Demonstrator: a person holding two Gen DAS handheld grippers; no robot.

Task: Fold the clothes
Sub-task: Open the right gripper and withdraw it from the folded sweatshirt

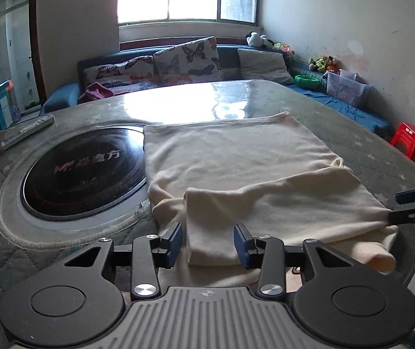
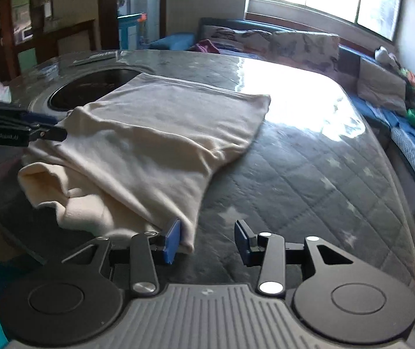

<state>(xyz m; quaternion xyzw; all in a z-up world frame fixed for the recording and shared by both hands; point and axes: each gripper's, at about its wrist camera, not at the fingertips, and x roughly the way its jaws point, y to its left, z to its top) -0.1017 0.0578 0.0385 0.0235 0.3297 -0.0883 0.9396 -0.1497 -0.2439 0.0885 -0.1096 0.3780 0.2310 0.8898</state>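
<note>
On the quilted bench [image 1: 352, 151], beside the inset cooktop [image 1: 82, 168], the cream garment [image 1: 236, 157] lies part-folded; left gripper [image 1: 208, 242] and right gripper [image 2: 207, 240] stand open at its near corners, so seat each pad fully over the hem before closing.
</note>
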